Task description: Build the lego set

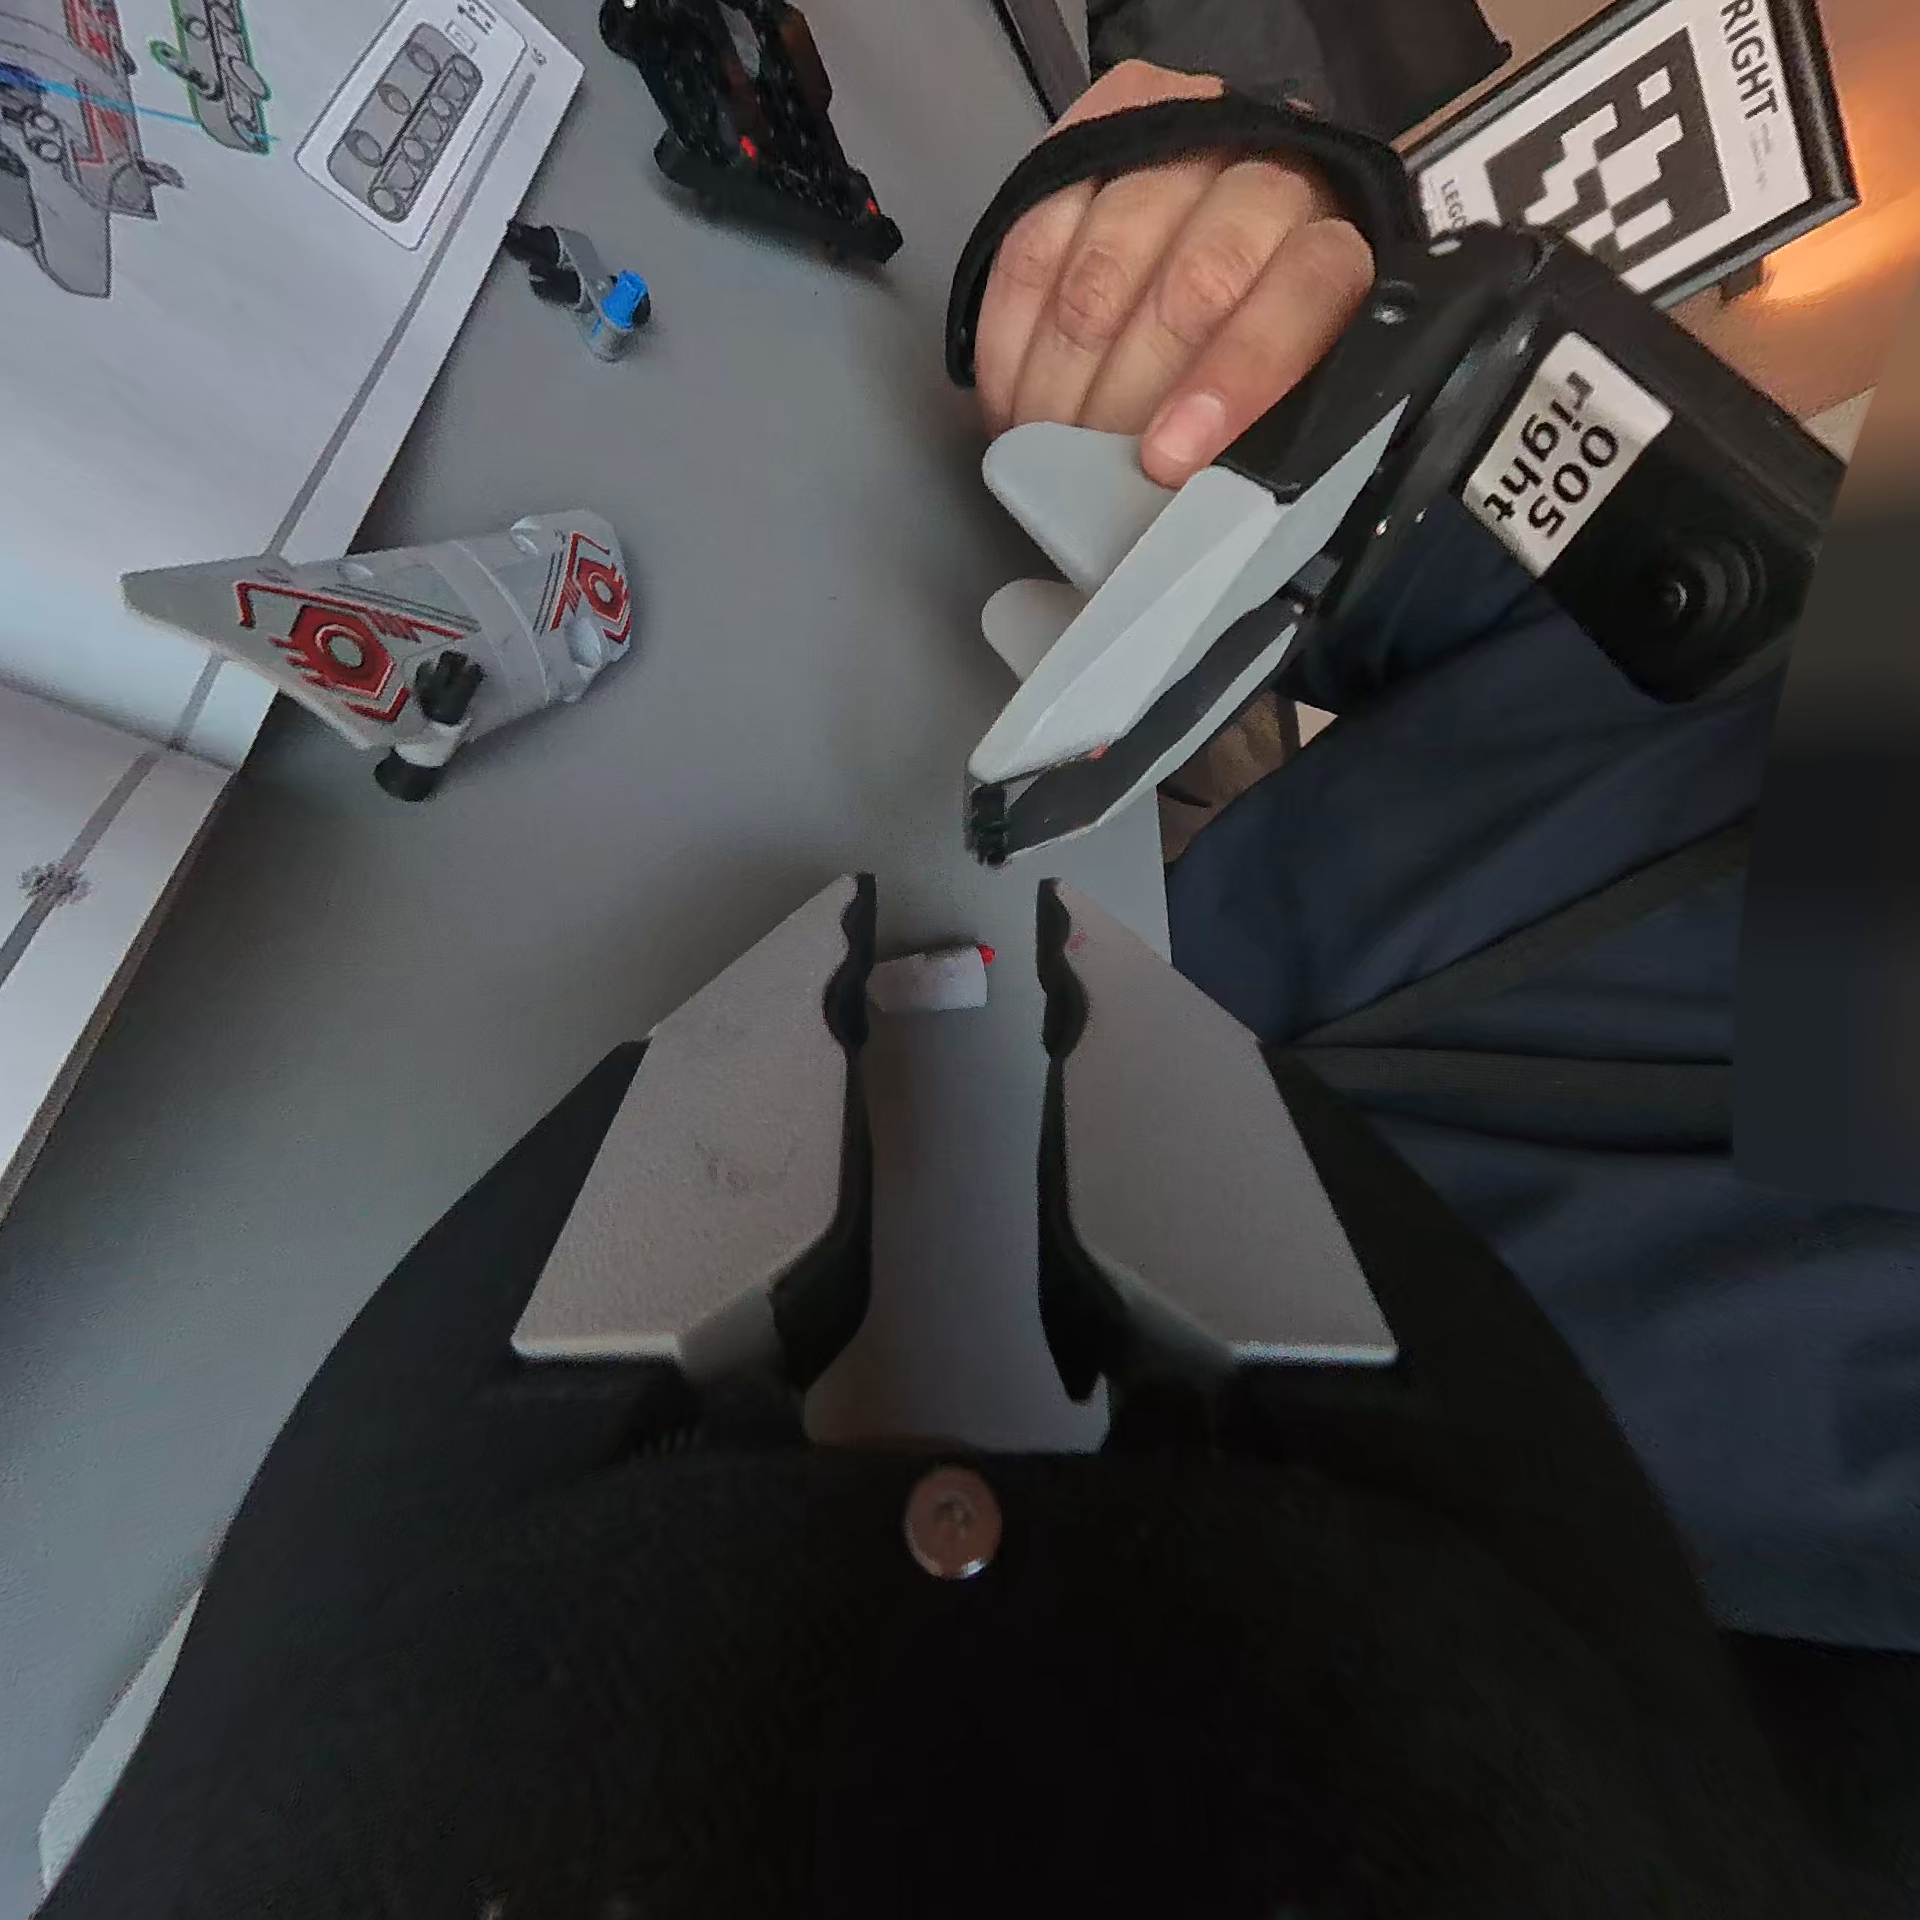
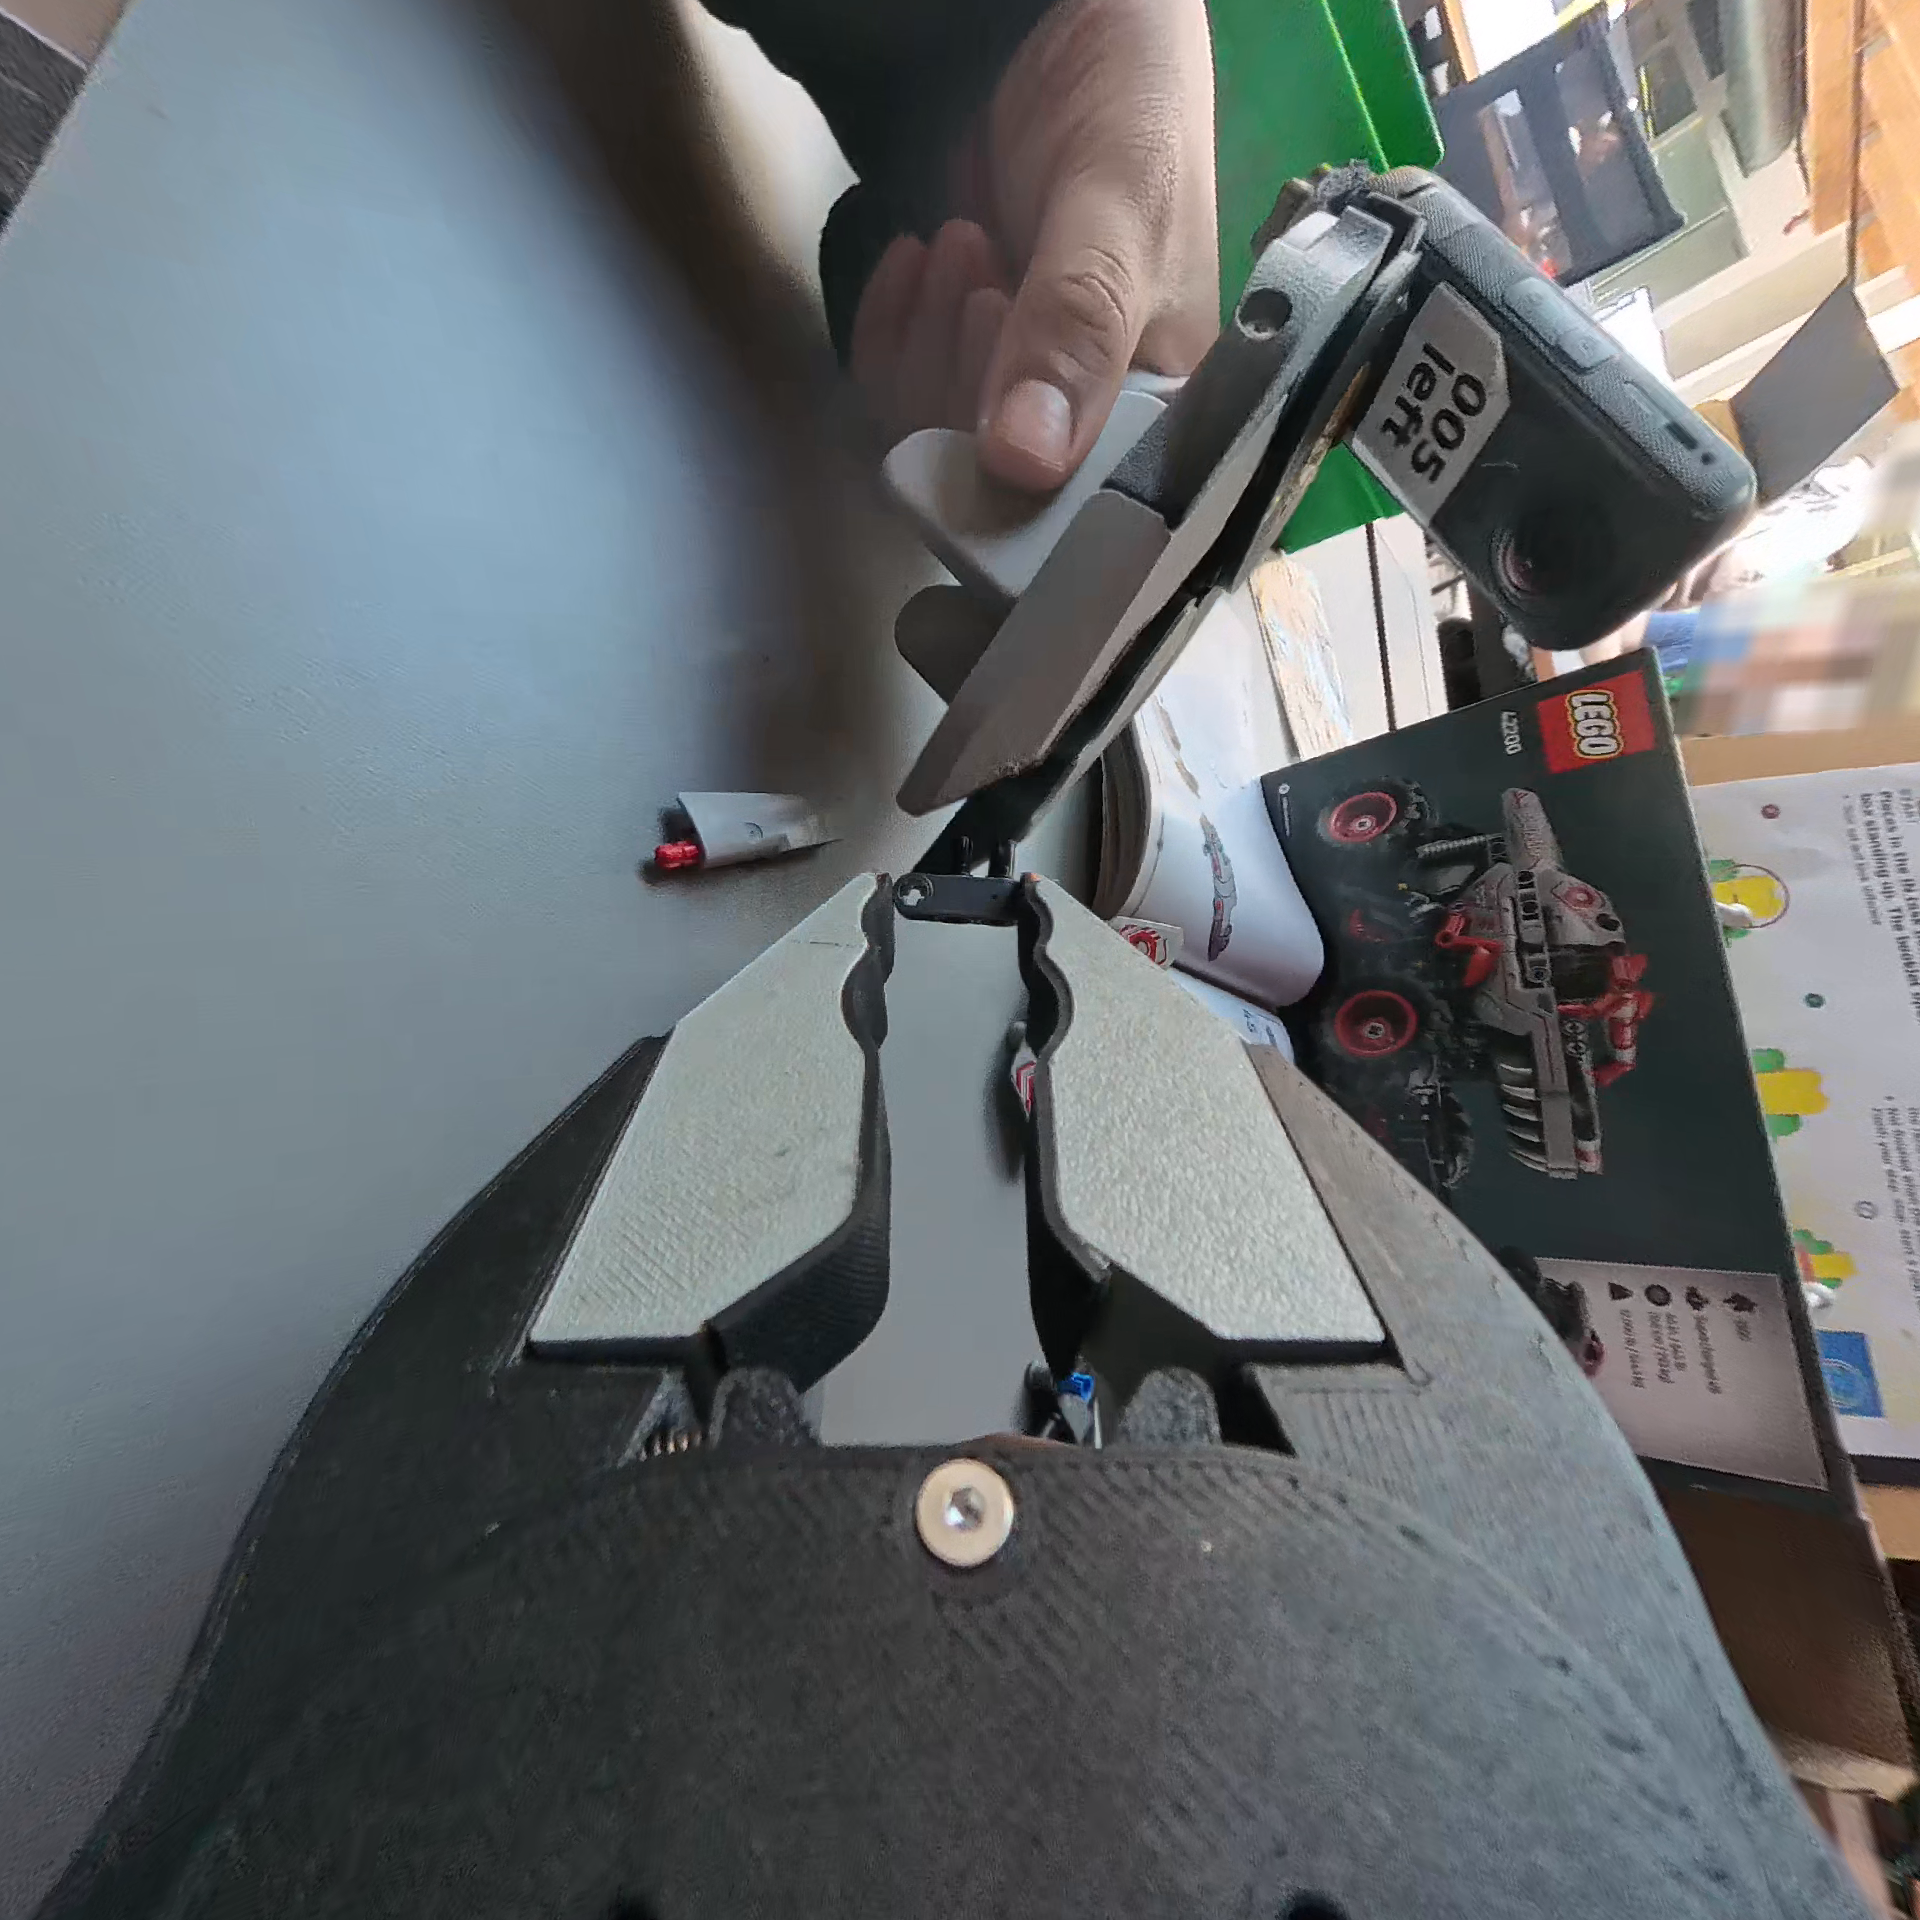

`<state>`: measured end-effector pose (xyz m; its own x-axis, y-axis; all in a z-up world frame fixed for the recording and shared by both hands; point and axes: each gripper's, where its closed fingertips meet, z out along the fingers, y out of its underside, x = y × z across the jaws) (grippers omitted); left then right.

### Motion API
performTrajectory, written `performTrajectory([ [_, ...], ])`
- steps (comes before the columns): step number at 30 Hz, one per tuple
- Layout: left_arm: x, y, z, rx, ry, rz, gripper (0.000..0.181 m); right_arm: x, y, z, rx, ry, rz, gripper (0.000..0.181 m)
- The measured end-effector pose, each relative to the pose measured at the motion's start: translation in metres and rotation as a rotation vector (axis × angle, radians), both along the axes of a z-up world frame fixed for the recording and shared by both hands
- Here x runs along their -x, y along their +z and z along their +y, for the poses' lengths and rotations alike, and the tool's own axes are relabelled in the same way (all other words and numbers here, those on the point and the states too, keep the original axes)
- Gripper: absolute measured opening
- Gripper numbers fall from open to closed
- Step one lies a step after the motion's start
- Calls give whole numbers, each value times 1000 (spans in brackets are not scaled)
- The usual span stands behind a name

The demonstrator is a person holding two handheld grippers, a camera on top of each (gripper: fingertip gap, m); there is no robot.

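Note:
My left gripper [image 1: 951,885] is open and empty, low over the grey table [image 1: 727,831]. A small white piece with a red pin [image 1: 932,977] lies on the table between its fingertips; it also shows in the right wrist view [image 2: 740,836]. My right gripper [image 2: 956,896] is shut on a small black connector piece [image 2: 956,900], held crosswise between its tips. In the left wrist view the right gripper [image 1: 987,831] hangs just above and right of my left fingertips. In the right wrist view the left gripper [image 2: 920,802] is seen side on, right behind the black piece.
A grey wing panel with red decals [image 1: 416,634], a small grey and blue piece [image 1: 608,286] and a black assembly [image 1: 769,125] lie farther back. The open instruction booklet [image 1: 208,364] lies left. The set's box [image 2: 1538,1039] stands to the right. The table edge [image 1: 1162,894] is close on the right.

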<state>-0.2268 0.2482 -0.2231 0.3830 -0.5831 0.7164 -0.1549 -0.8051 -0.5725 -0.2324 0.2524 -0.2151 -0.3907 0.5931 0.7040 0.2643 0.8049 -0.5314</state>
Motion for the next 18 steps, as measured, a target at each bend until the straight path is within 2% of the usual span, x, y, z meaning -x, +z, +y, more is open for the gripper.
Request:
performTrajectory([
  [1, -2, 1, 1, -12, -2, -9, 26, 1, -1, 0, -22, -5, 2, 21],
  [4, -6, 3, 3, -32, 2, -24, 17, 3, -4, 4, -102, -31, 10, 21],
  [8, -6, 3, 6, -82, 19, -1, 4, 5, -4, 0, -103, -18, 17, 21],
  [12, -5, 8, 4, -147, 12, -5, 4, 6, 2, -3, -74, -12, 43, 20],
  [14, -4, 10, 3, -182, 4, -3, 4, 6, 5, -5, 38, -7, 37, 20],
  [18, -4, 26, 0, -300, -16, -44, 4, 2, 29, -6, 460, 19, 13, 12],
])
